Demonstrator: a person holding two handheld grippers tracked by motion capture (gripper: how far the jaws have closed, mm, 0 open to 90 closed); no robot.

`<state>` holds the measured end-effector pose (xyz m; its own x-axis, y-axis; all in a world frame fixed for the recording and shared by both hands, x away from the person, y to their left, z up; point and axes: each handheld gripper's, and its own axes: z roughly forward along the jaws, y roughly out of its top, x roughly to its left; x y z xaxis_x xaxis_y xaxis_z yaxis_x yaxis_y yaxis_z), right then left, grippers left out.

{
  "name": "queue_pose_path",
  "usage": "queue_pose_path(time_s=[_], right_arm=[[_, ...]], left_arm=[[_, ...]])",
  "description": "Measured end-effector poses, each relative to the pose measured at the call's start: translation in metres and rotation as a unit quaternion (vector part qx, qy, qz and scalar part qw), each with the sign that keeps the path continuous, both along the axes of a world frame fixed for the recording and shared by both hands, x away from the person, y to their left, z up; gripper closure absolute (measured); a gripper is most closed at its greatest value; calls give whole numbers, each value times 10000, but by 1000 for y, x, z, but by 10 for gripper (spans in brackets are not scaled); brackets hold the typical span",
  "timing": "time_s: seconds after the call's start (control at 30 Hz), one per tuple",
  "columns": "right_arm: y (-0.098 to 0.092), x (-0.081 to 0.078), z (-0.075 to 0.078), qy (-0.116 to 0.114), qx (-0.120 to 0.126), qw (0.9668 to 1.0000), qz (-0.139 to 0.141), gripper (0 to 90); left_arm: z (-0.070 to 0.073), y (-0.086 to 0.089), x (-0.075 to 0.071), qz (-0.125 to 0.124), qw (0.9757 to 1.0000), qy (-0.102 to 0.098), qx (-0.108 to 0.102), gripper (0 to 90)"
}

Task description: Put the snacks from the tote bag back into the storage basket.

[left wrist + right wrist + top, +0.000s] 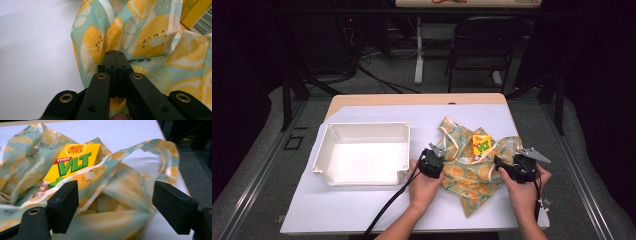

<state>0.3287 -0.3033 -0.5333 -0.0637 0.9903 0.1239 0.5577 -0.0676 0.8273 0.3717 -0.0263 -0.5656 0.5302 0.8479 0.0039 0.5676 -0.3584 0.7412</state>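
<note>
- We find the soft cloth bag printed with yellow lemon slices on pale teal (469, 172) lying crumpled on the right half of the worktop (362, 210), which carries a white sheet.
- We see a yellow rectangular drink carton with green lettering (481, 144) lying flat in the bag's open mouth; in the right gripper view the carton (72, 165) sits just behind a cream-edged rim of the bag (105, 195).
- We note a looped handle strap of the bag (165, 157) rising at the far right side.
- We read the left hand-held gripper (432, 159) as clamped on the bag's left edge: in the left gripper view the left hand-held gripper (115, 58) has its jaws pressed together with the printed cloth (140, 42) caught between them.
- We read the right hand-held gripper (512, 167) as spread wide at the bag's right edge: in the right gripper view the right hand-held gripper (115, 202) has its jaws standing well apart, with cloth lying between them and neither pad pressing on it.
- We see a white rectangular plastic tray with raised walls (324, 150) on the left half of the worktop, well apart from the bag.
- We see a dark chair (484, 45) on the floor beyond the worktop.
</note>
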Motion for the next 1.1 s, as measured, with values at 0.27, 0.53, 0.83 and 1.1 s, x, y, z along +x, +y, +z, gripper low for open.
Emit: queue_pose_path(time_s=[0.27, 0.53, 0.83, 1.1], right_arm=[[11, 8, -11, 203, 484, 9938, 984, 597], [2, -4, -4, 433, 243, 9960, 736, 895], [-14, -8, -22, 1100, 326, 9932, 173, 833], [-18, -13, -10, 445, 459, 9979, 81, 459]], left_arm=[[0, 0, 0, -7, 10000, -10, 10, 900], [0, -1, 0, -42, 10000, -13, -16, 900], [0, -2, -1, -112, 9999, -49, 45, 900], [0, -2, -1, -105, 9999, -33, 22, 900]])
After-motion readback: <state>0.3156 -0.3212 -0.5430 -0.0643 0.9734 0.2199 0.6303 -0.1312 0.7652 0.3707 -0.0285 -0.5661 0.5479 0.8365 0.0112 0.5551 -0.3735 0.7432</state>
